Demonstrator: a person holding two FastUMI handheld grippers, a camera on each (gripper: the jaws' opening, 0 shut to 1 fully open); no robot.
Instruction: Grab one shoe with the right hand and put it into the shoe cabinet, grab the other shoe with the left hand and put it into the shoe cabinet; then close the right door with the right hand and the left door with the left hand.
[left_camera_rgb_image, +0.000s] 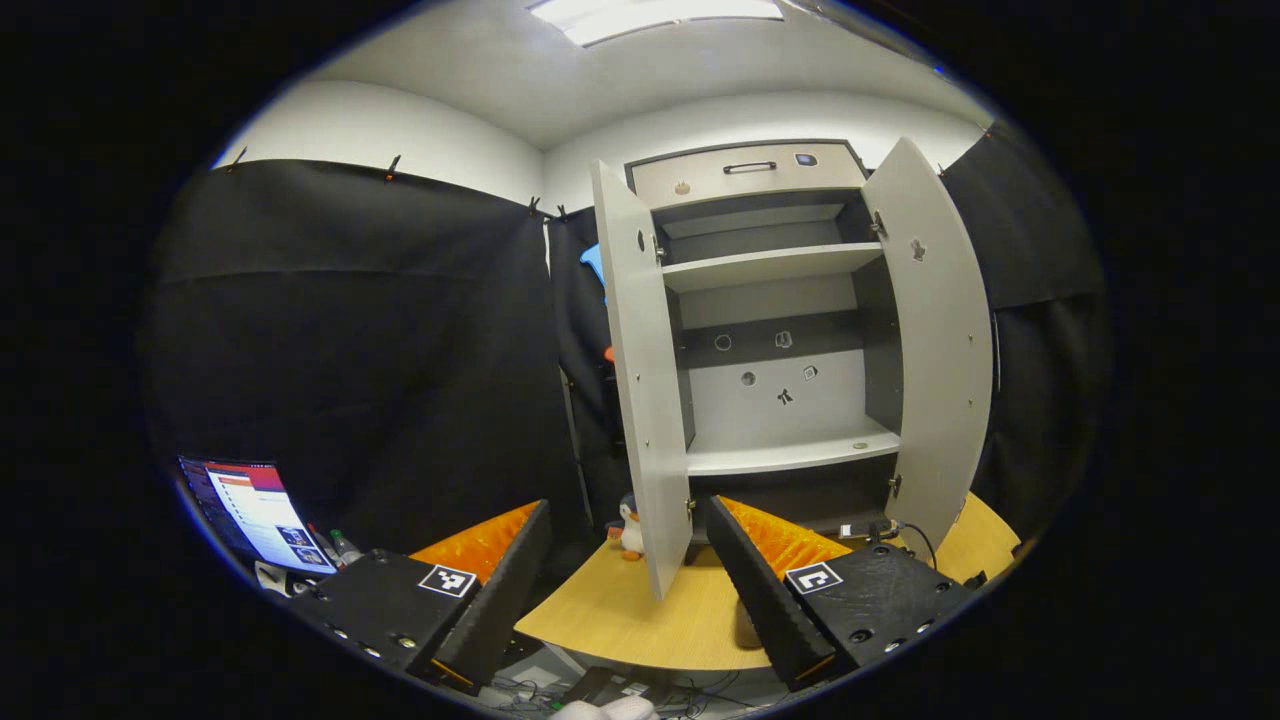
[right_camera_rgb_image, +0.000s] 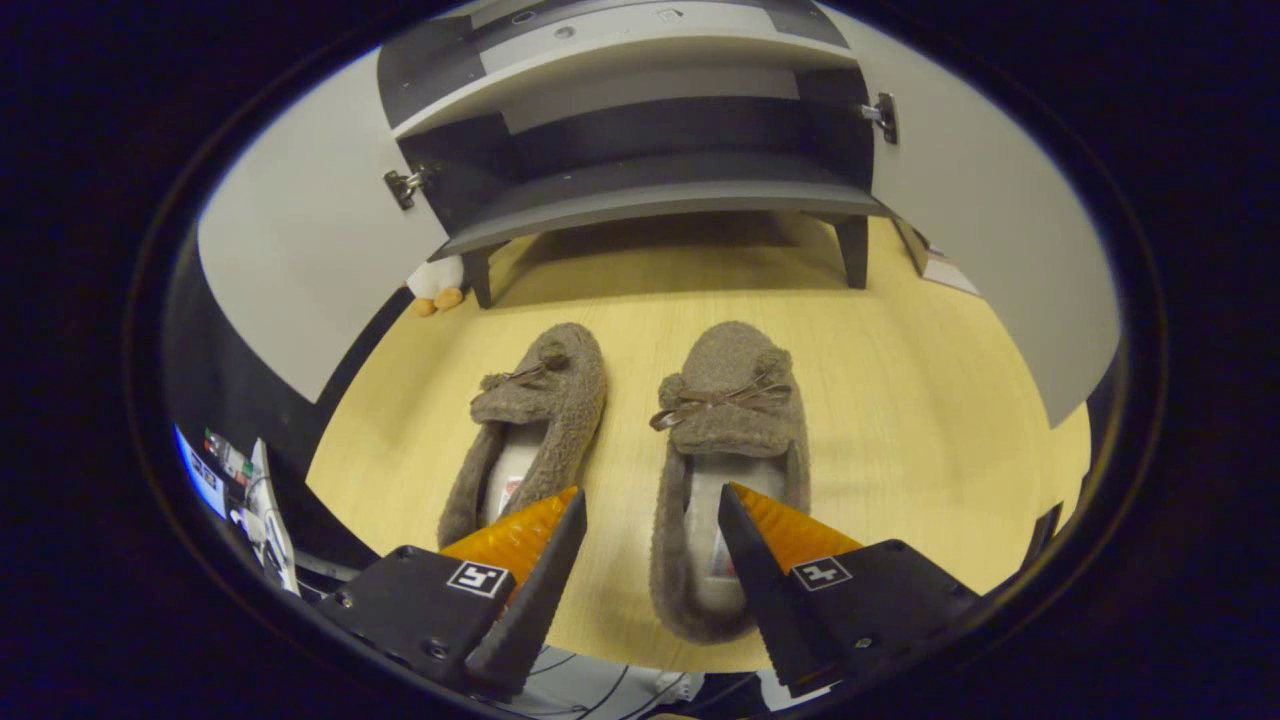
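Since the right shoe (right_camera_rgb_image: 728, 470) lies heel toward the camera and toe toward the shoe cabinet (right_camera_rgb_image: 640, 190), its long axis runs straight along the right gripper (right_camera_rgb_image: 650, 515) line of sight. Gripper hangs over the heel end, jaws spread, nothing between them yet. One finger sits over the shoe's opening, the other over the table gap between the two shoes, so the jaws roughly straddle the inner side wall of that shoe. Contact can't be confirmed from this angle.

Left shoe (right_camera_rgb_image: 535, 425) lies just beside the right shoe, near parallel, toe angled slightly in, also pointing at the cabinet. Both rest on the wooden table (right_camera_rgb_image: 900, 400), in front of the cabinet's legs, not touching each other.

Judgement: step in hand is the first grab; right gripper is clearly the nearer one. The coming move likely needs a drop and a pinch on the shoe's side wall or heel rim, then a forward carry along the same axis.

Left gripper (left_camera_rgb_image: 628, 560) is held back and high, jaws wide apart and empty, facing the cabinet from well off. From there both cabinet doors, left door (left_camera_rgb_image: 645, 400) and right door (left_camera_rgb_image: 935, 340), stand swung out and the shelves (left_camera_rgb_image: 790, 450) look bare. A small penguin toy (left_camera_rgb_image: 630, 528) stands by the left door's foot.
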